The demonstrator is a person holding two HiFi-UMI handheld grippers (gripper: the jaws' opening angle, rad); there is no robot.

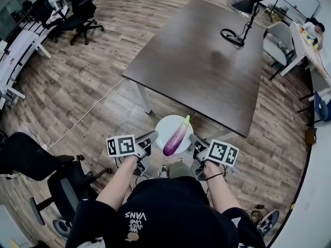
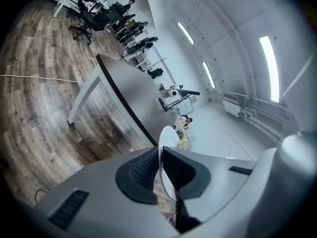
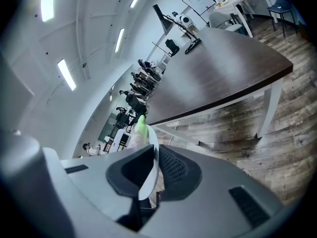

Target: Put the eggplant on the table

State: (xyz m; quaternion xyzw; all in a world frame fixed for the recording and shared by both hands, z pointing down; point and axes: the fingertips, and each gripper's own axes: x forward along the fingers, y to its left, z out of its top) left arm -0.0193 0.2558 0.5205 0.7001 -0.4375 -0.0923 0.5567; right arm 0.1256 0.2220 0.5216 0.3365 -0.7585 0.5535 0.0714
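Short of the desk (image 1: 207,61), we are holding a white plate (image 1: 164,122) level, left tongs (image 1: 153,137) and right tongs (image 1: 193,137) clamped on opposite rims; glossy eggplant (image 1: 175,138) probably rolling easily.

Black office chair (image 1: 83,6) sits upper left, second black chair (image 1: 62,187) lower left. White cable (image 1: 88,112) snakes over the wood floor (image 1: 67,81) mid-left. Black lamp (image 1: 251,4) upper right, grey chair (image 1: 276,37) just beside it.
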